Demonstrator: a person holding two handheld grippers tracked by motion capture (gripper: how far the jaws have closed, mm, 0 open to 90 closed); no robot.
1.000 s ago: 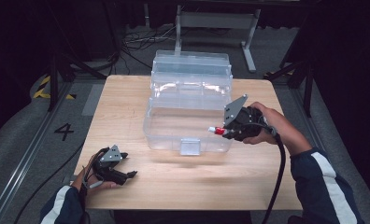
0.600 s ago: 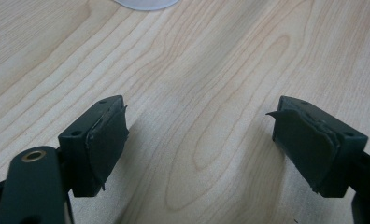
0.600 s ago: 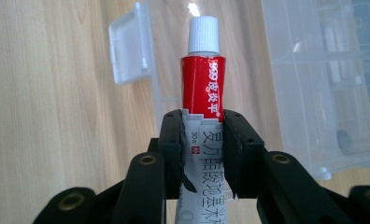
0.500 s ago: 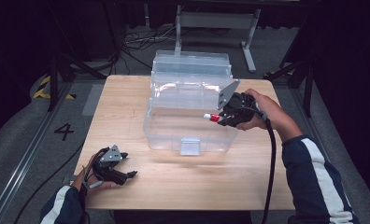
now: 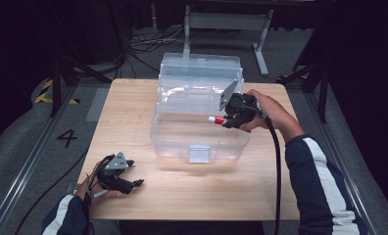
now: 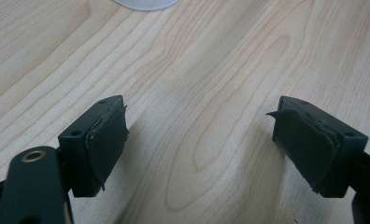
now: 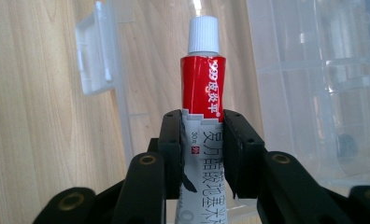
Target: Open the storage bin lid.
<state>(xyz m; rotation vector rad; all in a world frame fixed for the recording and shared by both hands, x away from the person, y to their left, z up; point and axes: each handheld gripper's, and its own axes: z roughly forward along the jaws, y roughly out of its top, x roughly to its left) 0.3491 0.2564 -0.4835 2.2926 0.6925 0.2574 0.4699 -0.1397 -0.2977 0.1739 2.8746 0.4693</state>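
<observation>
Squarely — tube [image 7: 202, 93] between tool [image 7: 202, 140] jaws.

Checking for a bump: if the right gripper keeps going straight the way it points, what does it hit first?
Probably the clear plastic box: the right gripper points its red tube over it, towards the latch wall. Depth unclear.

Glossy red-and-white tube [image 7: 202, 88] with ribbed white plastic cap; clear, shiny plastic box [image 5: 182, 127]; pale, matt wood-grain table [image 5: 133, 122]; matt black jaws.

One clear plastic box [image 5: 199, 122] sits on one wooden table [image 5: 133, 122]; one red-and-white tube [image 7: 202, 121] hangs over the box.
</observation>
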